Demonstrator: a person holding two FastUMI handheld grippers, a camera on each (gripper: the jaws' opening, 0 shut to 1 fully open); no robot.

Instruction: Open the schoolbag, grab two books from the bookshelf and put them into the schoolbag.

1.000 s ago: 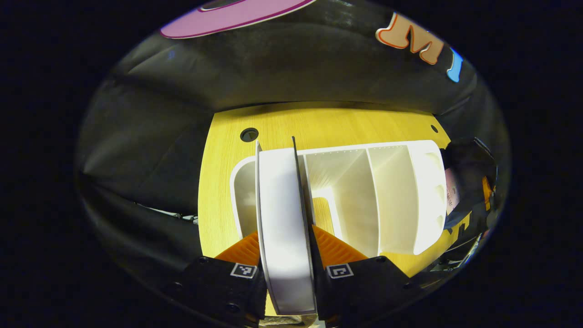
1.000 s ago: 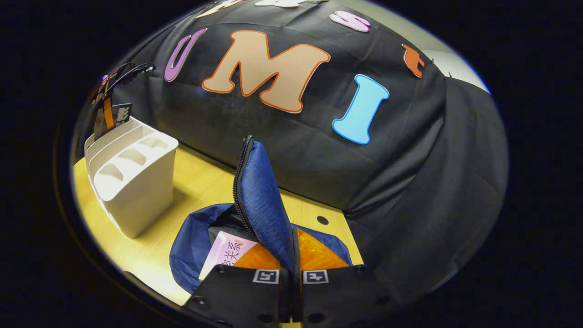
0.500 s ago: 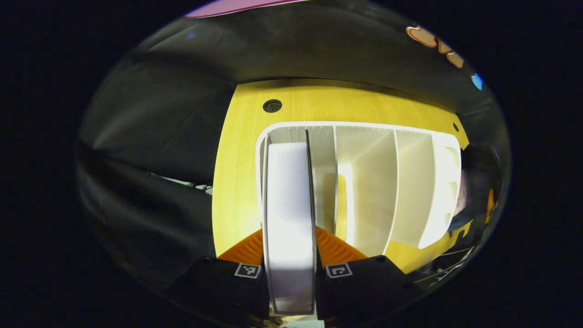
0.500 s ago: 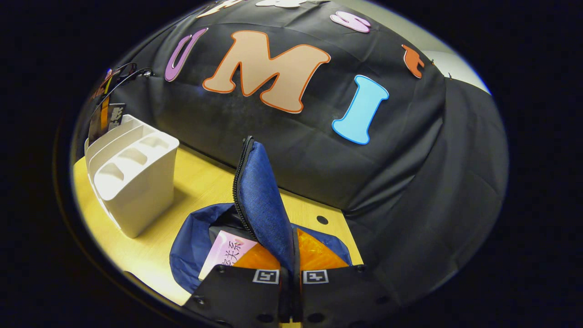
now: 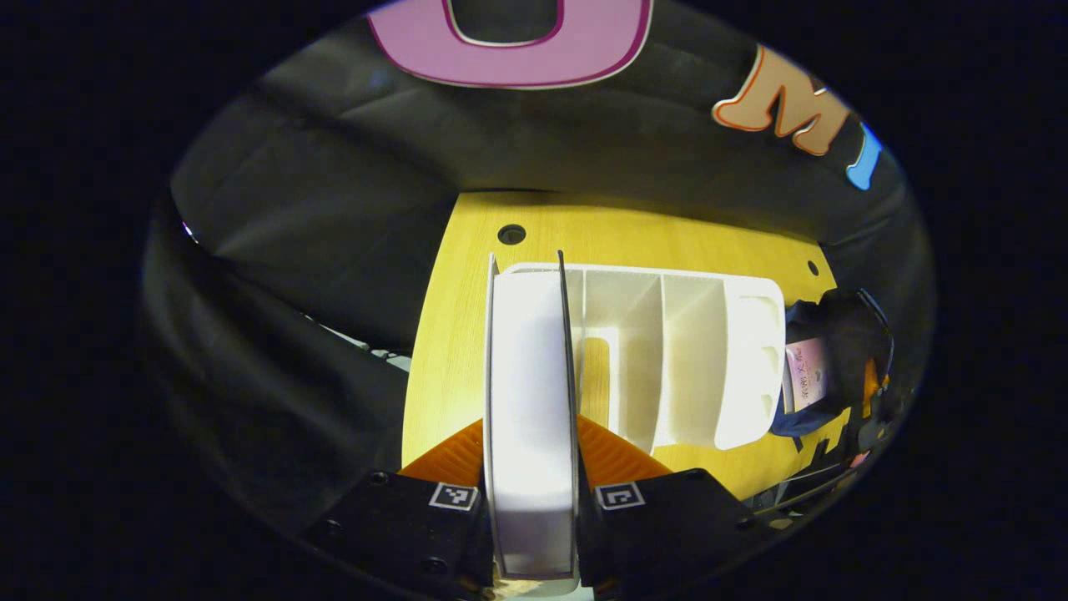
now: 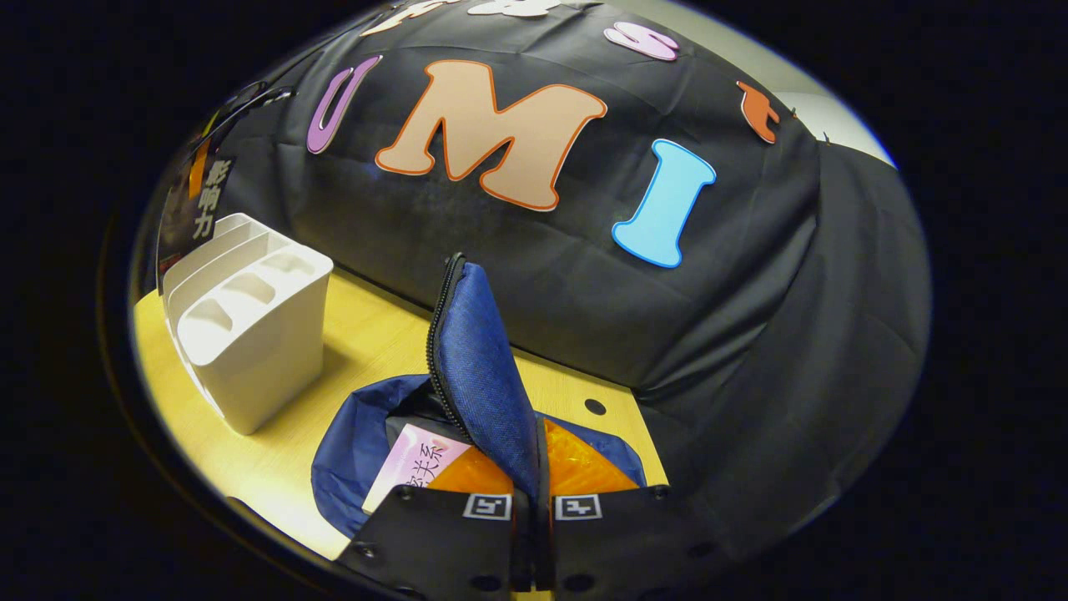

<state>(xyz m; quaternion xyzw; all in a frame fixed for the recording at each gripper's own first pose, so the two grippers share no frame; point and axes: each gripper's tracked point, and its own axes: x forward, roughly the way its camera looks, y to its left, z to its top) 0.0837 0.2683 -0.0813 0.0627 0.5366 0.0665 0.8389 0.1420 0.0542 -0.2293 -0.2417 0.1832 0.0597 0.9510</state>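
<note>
Left gripper view: your left gripper [image 5: 531, 467] has both fingers clamped on the second book [image 5: 531, 417], page edge facing the camera, long axis running straight out along the fingers. The book stands over the leftmost slot of the white bookshelf [image 5: 692, 359] on the yellow table [image 5: 450, 351]; you can't tell from here whether its far end is clear of the slot. The schoolbag [image 5: 834, 367] sits just past the shelf's right end, so the book has to travel right, across the whole shelf, to reach it.

Right gripper view: your right gripper [image 6: 531, 501] is pinched shut on the schoolbag's blue flap [image 6: 484, 376], holding it upright with the zipper edge on top. Below it the bag mouth [image 6: 375, 434] gapes, and a pink book [image 6: 413, 463] already lies inside. The bookshelf [image 6: 250, 334] stands to the left, near the bag but not touching.

One book in, one to go, likely. The mouth faces the shelf side, so the left hand is the one to deliver. Turn the book's long axis down toward the opening and keep it off the raised flap.
</note>
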